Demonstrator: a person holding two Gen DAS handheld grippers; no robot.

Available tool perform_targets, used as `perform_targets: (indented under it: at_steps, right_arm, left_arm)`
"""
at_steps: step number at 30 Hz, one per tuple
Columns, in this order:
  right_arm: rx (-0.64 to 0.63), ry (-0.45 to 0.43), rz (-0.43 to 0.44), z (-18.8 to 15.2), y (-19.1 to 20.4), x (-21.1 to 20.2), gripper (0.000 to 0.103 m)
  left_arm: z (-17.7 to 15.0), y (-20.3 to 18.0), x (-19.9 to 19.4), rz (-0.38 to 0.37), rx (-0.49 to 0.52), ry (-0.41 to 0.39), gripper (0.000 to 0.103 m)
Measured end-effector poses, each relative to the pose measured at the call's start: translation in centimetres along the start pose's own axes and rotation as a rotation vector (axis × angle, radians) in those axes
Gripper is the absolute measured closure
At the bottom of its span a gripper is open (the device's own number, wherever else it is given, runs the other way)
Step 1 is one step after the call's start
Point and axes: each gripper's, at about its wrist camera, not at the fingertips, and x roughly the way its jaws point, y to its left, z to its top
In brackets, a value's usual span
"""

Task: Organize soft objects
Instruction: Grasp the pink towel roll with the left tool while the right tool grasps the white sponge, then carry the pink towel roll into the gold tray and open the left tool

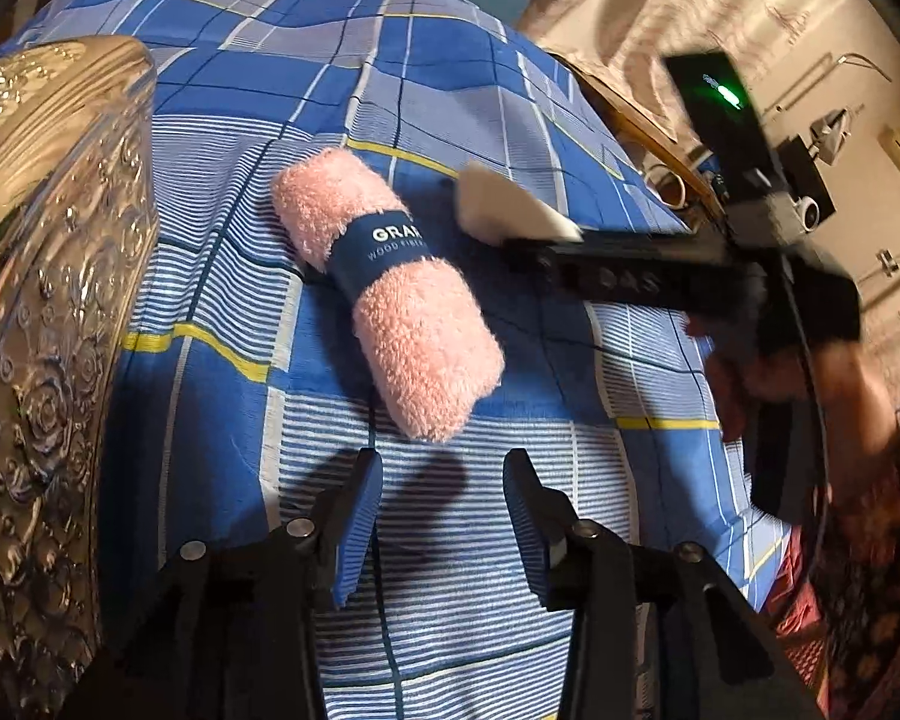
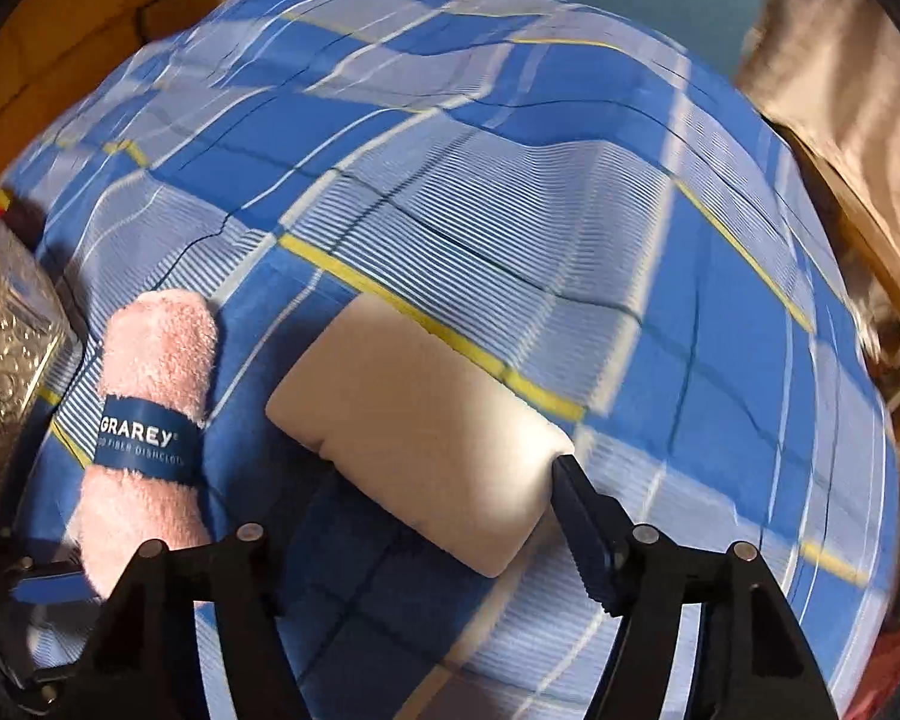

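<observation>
Step in hand, we judge: right gripper (image 2: 444,468) clamps white sponge (image 2: 414,444) at mid-bed. Left gripper (image 1: 444,510) gapes empty just short of pink towel roll (image 1: 384,300) on plaid bedsheet (image 1: 510,108). Next: carry sponge toward embossed clear container (image 1: 48,300) at left edge. We count one sponge, one roll, one container.

I'm seeing a fuzzy pink terry roll (image 1: 384,300), a smooth matt sponge (image 2: 426,450), a glossy embossed container (image 1: 48,312), and woven checked cloth (image 1: 450,90).

Checked bedsheet (image 1: 450,90) (blue), embossed container (image 1: 48,300)
</observation>
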Motion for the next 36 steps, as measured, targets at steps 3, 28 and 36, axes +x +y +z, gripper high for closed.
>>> perform_targets:
  at_steps: [3, 28, 36]
  right_arm:
    - [0.118, -0.047, 0.004, -2.0, -1.4, -1.6, 0.033]
    - [0.699, -0.246, 0.078, -14.1, -0.3, -6.7, 0.031]
    - [0.671, -0.282, 0.031, -14.4, 1.4, -8.0, 0.031]
  left_arm:
    - [0.7, -0.4, 0.0, 0.015, -0.019, -0.01, 0.056]
    - [4.8, -0.9, -3.0, 0.044, -0.009, -0.086, 0.069]
    - [5.2, -0.7, -11.4, -0.03, 0.061, -0.218, 0.069]
